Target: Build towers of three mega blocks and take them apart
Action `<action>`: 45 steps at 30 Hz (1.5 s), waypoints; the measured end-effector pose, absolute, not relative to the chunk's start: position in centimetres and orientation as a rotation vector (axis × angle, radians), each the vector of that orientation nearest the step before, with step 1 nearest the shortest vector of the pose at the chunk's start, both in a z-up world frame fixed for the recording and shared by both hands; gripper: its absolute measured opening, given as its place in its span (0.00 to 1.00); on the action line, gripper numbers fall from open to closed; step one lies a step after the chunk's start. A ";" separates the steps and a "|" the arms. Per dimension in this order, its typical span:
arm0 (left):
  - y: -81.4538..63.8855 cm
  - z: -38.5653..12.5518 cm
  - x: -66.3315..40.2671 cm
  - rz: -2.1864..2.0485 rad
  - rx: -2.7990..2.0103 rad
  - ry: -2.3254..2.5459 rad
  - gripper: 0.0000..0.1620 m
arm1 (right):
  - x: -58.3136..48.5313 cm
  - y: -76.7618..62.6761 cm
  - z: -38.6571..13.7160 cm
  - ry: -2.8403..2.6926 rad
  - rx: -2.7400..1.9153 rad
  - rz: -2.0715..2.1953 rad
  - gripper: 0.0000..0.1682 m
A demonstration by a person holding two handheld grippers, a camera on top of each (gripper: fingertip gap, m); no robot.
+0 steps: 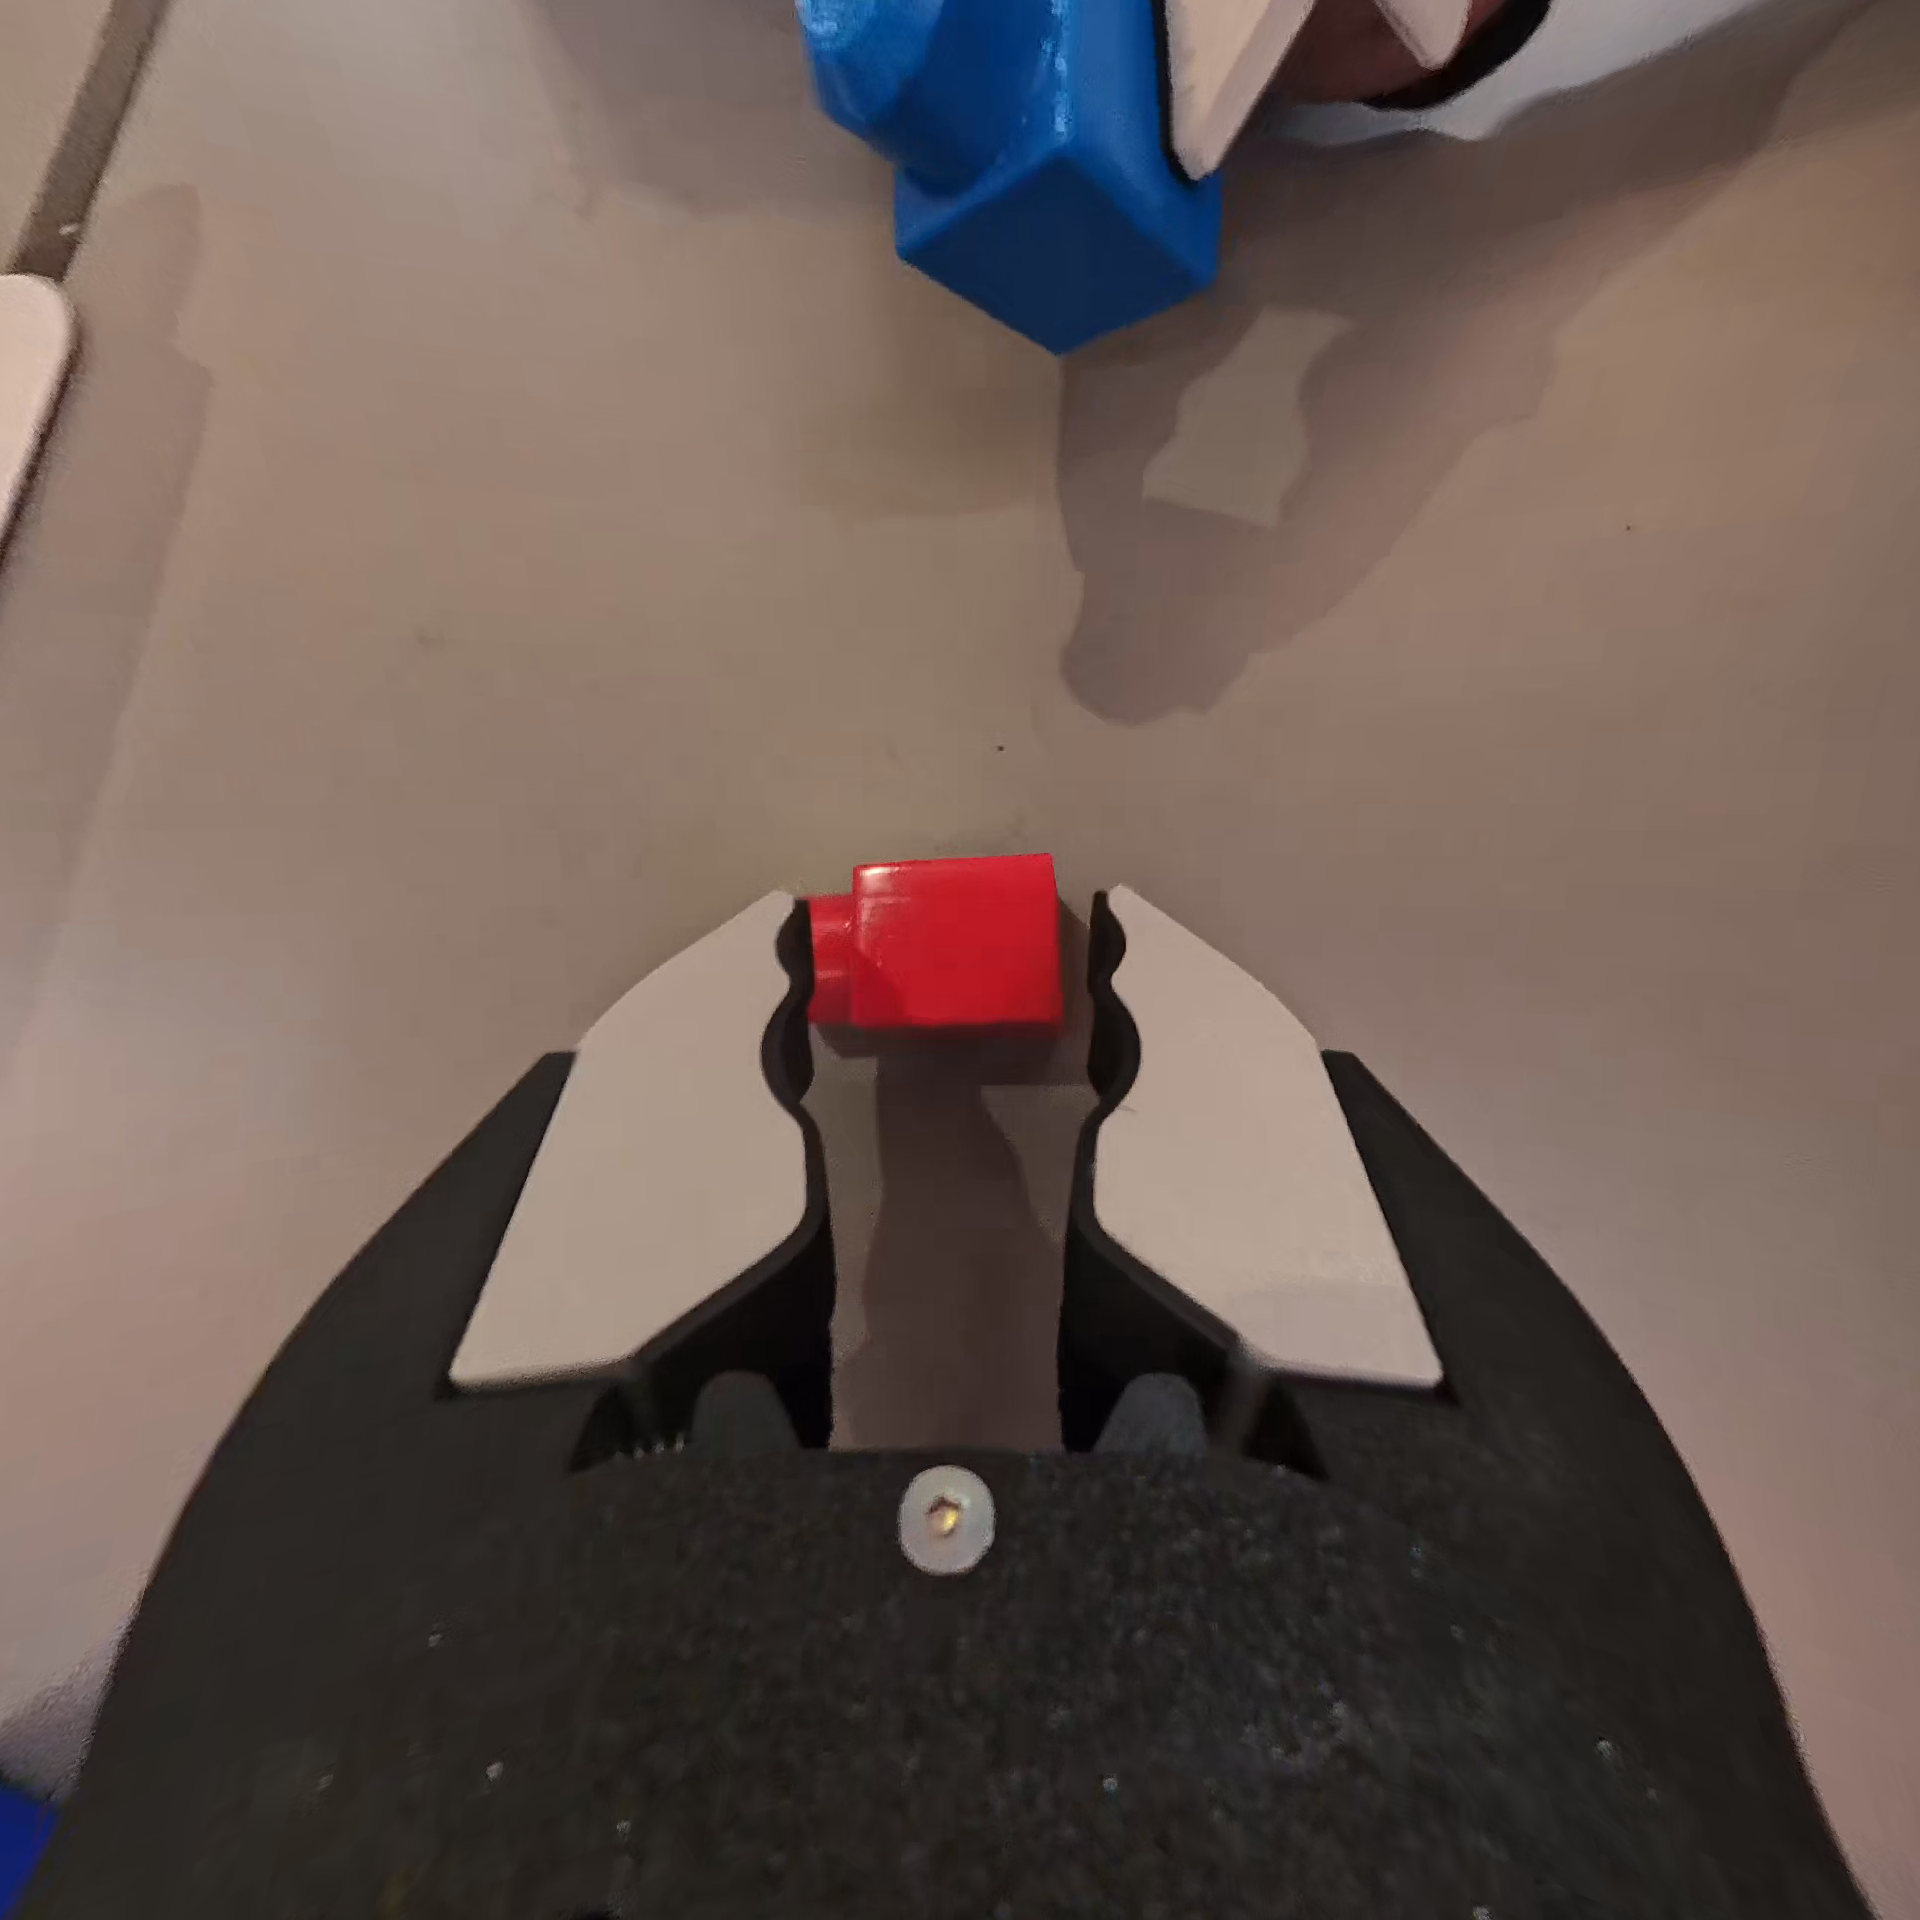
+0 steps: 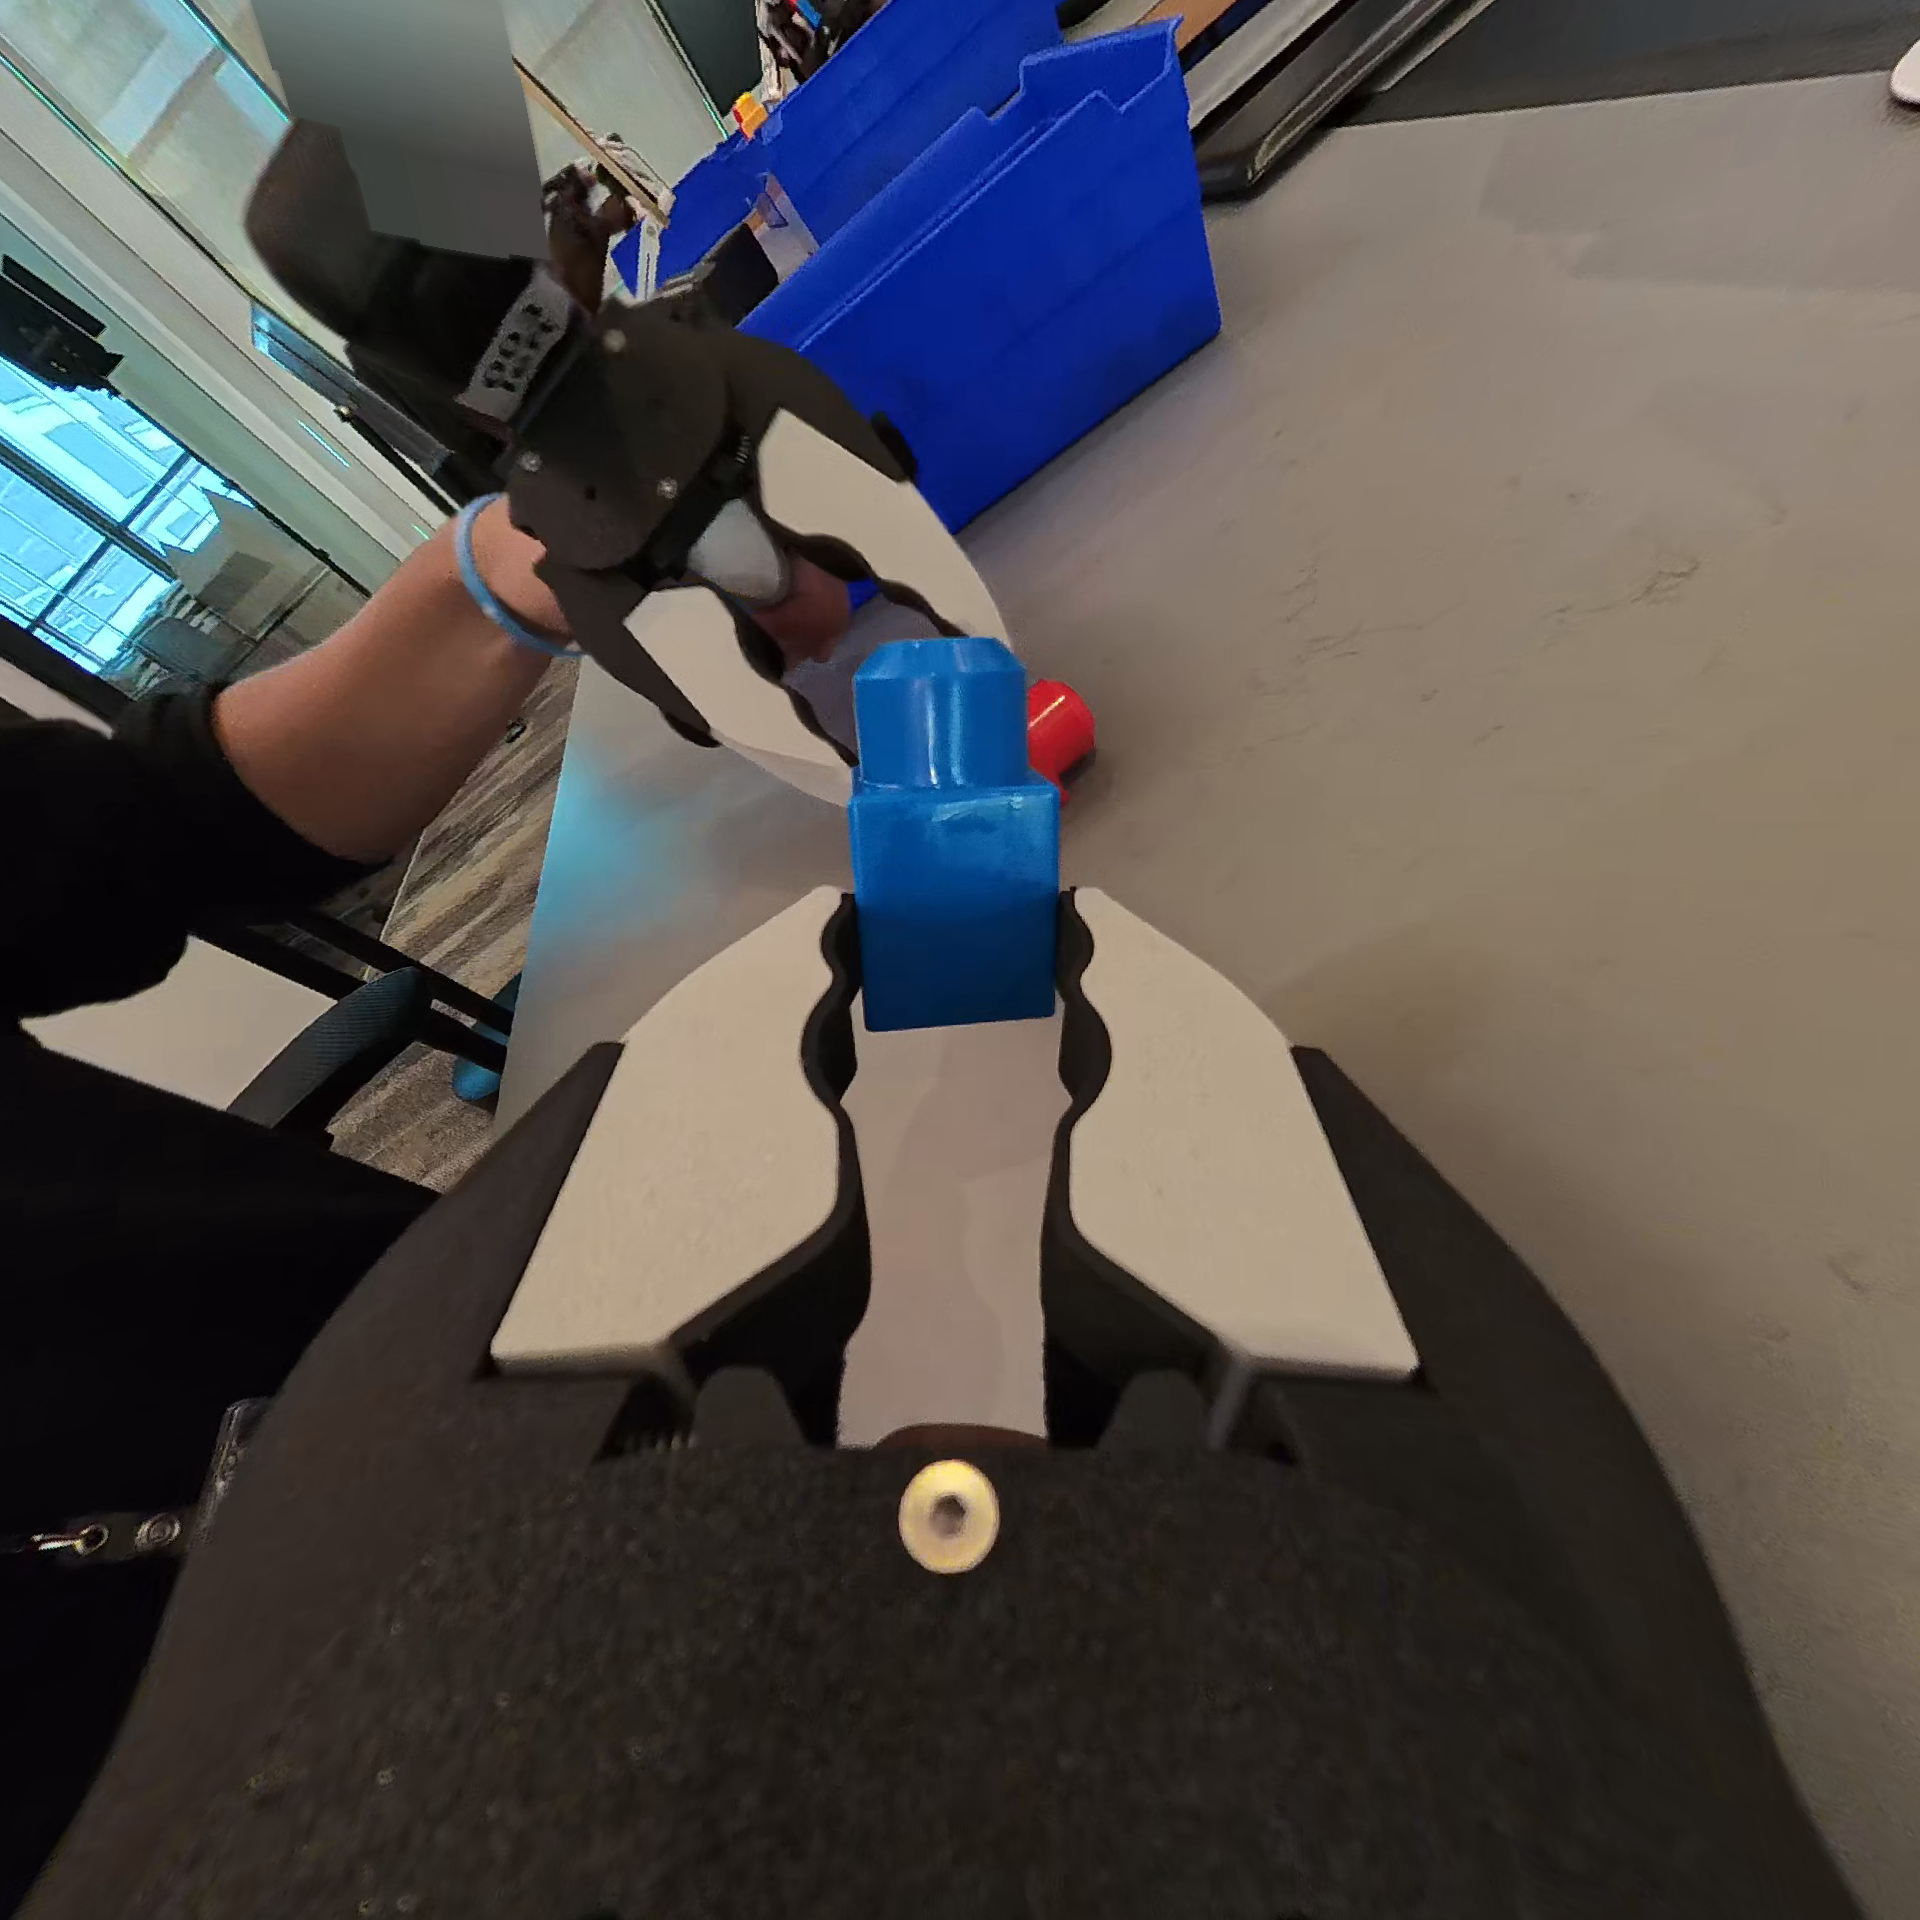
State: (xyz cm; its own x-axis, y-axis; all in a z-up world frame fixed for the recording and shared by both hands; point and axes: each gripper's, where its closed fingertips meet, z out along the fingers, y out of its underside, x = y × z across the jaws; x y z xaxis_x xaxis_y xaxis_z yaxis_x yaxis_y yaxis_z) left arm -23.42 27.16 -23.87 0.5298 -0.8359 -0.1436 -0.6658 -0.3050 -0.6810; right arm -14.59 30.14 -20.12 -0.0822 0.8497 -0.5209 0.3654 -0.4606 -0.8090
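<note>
1. Right gripper (image 2: 954,940) pinches a blue block (image 2: 951,914), stud pointing forward.
2. Left gripper (image 1: 940,951) straddles a red block (image 1: 940,951) on the table (image 1: 520,623) (fingers spread, right one clear of it).

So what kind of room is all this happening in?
Probably an office or lab workspace. A smooth grey tabletop carries blue plastic storage bins, tall glass windows line the far side, and a dark office chair stands on patterned carpet beside the table.
</note>
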 end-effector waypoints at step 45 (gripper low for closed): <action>32.6 -6.9 -19.5 -1.361 -1.338 0.216 0.24 | -19.4 27.3 -12.4 -1.080 -1.498 2.025 0.21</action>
State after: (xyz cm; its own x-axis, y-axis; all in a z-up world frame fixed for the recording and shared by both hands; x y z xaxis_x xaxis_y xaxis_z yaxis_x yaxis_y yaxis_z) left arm -19.46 32.56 -6.93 0.3087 -0.7707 0.5575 0.5604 -0.3263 -0.7613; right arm -19.37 27.25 -12.39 -0.3473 0.7020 -0.6218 0.1254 -0.6223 -0.7726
